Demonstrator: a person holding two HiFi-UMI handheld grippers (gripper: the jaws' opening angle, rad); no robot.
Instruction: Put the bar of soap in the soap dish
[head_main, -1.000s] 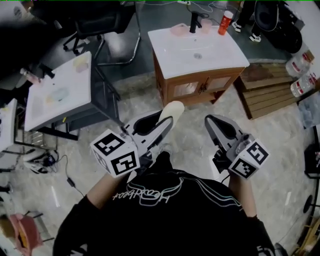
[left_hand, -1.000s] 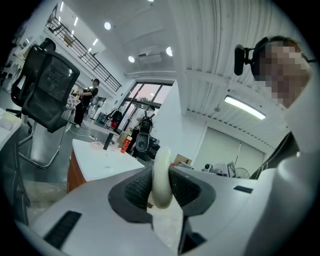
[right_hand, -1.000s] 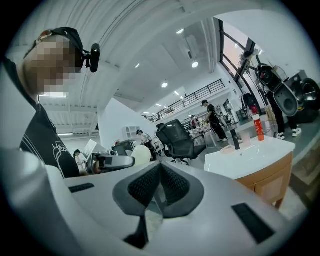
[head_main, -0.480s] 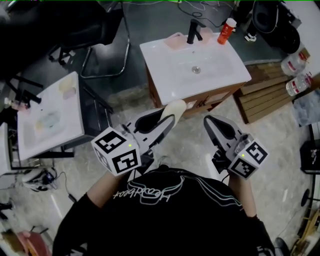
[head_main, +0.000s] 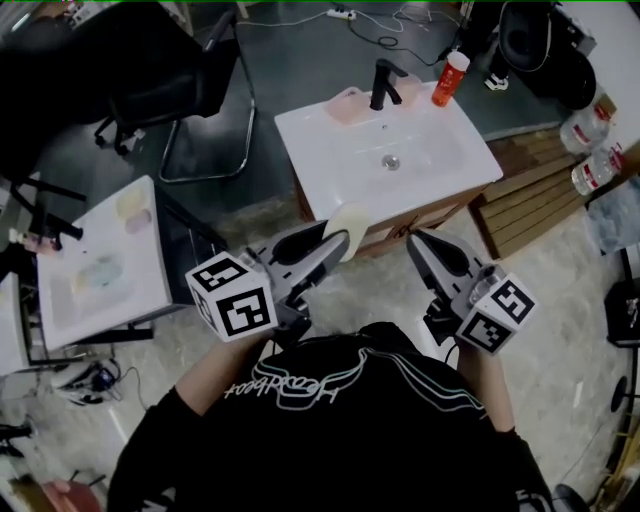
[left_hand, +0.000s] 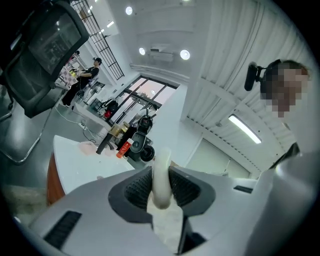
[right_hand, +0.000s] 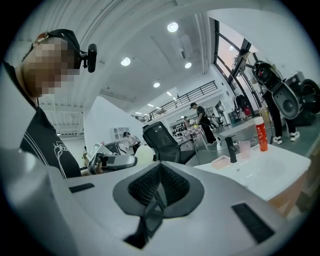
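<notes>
The bar of soap (head_main: 350, 218) looks smooth, cream and matt, waxy at its rounded edge. The left claw (head_main: 338, 238) and the right claw (head_main: 417, 242) have grey matt plastic shells and black ribbed pads (left_hand: 137, 189). At upper centre, the white tabletop (head_main: 320, 140) is glossy over a brown wood cabinet (head_main: 440, 213). The faucet (head_main: 381, 85) is matt black, and the soap dish (head_main: 345, 105) is pink translucent plastic.
</notes>
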